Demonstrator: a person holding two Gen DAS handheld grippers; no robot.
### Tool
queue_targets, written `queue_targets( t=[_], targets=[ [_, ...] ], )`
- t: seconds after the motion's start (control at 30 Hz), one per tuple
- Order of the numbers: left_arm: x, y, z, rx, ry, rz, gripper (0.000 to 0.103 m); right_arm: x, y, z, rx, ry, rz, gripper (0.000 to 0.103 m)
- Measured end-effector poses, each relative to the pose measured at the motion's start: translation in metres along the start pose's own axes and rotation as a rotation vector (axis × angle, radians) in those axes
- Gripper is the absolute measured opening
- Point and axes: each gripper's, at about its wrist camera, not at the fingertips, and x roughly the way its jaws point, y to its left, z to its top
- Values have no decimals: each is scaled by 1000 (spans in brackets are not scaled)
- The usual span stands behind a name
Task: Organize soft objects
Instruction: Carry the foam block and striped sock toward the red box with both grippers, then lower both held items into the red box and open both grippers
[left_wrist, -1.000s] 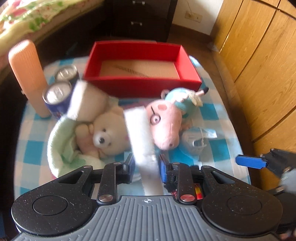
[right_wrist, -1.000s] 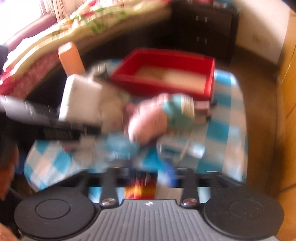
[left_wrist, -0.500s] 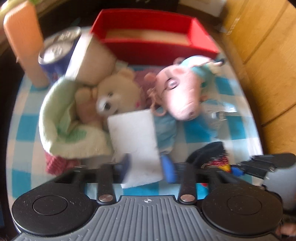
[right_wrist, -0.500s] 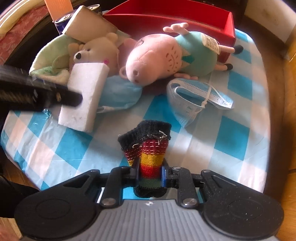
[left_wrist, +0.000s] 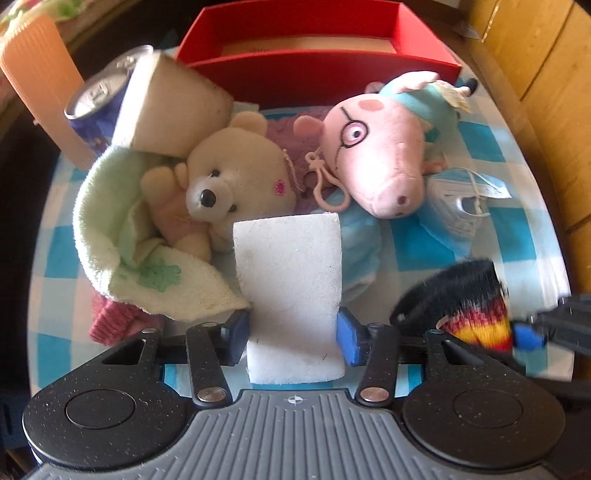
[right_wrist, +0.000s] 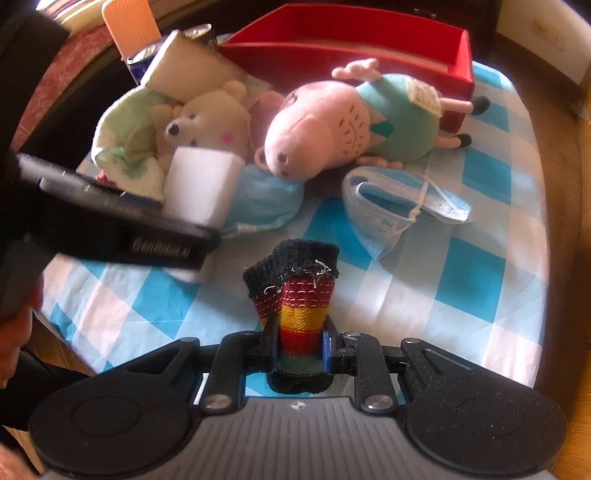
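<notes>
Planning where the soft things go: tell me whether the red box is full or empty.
Empty as far as shown: the red rectangular cardboard box shows only bare tan floor in the left wrist view; the near wall hides its front strip.

The box (left_wrist: 321, 70) sits at the table's (right_wrist: 480, 280) far edge. Before it, the pig (left_wrist: 380, 147) lies right of the bear (left_wrist: 236, 177), which rests in the towel (left_wrist: 110, 221). The cans (left_wrist: 96, 107) stand at the far left corner. The masks (right_wrist: 399, 206) lie near the right edge, before the pig.

Matt white foam block (left_wrist: 293, 295), knitted sock (right_wrist: 301, 314)
</notes>
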Motion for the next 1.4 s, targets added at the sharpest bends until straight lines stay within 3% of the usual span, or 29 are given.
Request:
queue_targets(
  t=[0.43, 0.6, 0.7, 0.9, 1.07, 1.1, 1.2, 1.4],
  targets=[
    [-65, 1, 20, 14, -166, -29, 50, -53, -4, 31, 40, -149, 11, 1],
    [-87, 8, 62, 7, -221, -55, 50, -79, -20, 70, 65, -225, -19, 1],
    [-92, 8, 94, 18, -247, -33, 50, -85, -31, 97, 72, -257, -51, 1],
    [-78, 8, 158, 22, -262, 0, 50, -71, -57, 156, 98, -277, -98, 1],
    [-60, 16, 196, -3, -252, -46, 52, -46, -74, 190, 123, -269, -112, 1],
    [-59, 20, 200, -15, -246, -75, 54, -41, -77, 196, 128, -268, -111, 1],
    [-62, 36, 204, -69, -212, -257, 55, -29, -83, 205, 141, -266, -99, 1],
    [-110, 48, 159, -2, -247, -244, 54, -25, -87, 200, 153, -275, -58, 1]
  ],
)
